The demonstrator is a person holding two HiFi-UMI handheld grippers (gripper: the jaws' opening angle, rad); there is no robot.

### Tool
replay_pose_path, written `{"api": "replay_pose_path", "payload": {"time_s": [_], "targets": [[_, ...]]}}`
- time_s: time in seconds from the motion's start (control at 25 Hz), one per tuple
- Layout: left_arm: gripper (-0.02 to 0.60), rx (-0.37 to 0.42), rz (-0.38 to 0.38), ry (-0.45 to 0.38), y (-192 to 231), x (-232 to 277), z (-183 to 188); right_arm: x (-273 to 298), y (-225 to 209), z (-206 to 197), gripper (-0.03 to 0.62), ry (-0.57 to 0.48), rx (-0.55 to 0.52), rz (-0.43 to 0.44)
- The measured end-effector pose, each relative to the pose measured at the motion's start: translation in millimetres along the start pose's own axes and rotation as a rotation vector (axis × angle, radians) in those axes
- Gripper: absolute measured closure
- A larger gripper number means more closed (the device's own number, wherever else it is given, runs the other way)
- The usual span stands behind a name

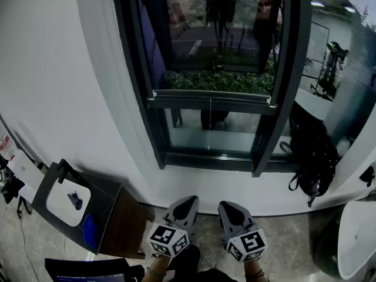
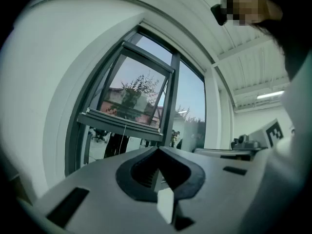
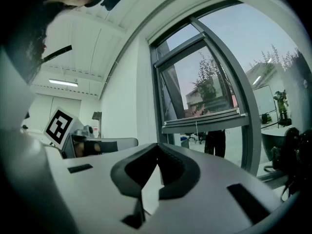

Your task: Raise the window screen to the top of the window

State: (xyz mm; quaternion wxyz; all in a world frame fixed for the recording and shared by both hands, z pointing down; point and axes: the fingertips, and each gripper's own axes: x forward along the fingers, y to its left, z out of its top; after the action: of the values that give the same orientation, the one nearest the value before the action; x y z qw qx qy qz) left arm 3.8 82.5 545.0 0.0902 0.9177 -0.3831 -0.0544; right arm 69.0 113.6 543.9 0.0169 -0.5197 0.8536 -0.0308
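Note:
The window (image 1: 214, 69) has a dark frame, and the screen's bottom bar (image 1: 211, 100) sits about halfway up it, with a thin pull cord (image 1: 210, 111) hanging from its middle. Both grippers are held low and level, well short of the window and below the bar. My left gripper (image 1: 189, 200) is shut with nothing in it, and my right gripper (image 1: 225, 205) beside it is shut and empty too. The left gripper view looks past the left gripper (image 2: 157, 151) to the bar (image 2: 122, 123) ahead. In the right gripper view the bar (image 3: 202, 120) lies beyond the right gripper (image 3: 157, 149).
A black backpack (image 1: 312, 157) leans against the wall right of the window. A dark side table (image 1: 108, 207) with a white tray (image 1: 67, 201) stands at the left. A white rounded object (image 1: 357, 239) fills the lower right corner.

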Motion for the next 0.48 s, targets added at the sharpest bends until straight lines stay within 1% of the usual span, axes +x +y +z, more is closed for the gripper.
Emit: {"api": "replay_pose_path", "payload": {"time_s": [0.16, 0.28, 0.48], "targets": [[0.581, -0.024, 0.001, -0.013, 33, 38, 4, 35, -27, -3, 0.586, 0.012, -0.012, -0.001], [0.581, -0.024, -0.019, -0.01, 60, 71, 7, 69, -52, -4, 0.585, 0.016, 0.002, -0.025], [0.581, -0.009, -0.047, 0.017, 122, 136, 26, 149, -96, 5, 0.586, 0.025, 0.025, -0.066]]}}
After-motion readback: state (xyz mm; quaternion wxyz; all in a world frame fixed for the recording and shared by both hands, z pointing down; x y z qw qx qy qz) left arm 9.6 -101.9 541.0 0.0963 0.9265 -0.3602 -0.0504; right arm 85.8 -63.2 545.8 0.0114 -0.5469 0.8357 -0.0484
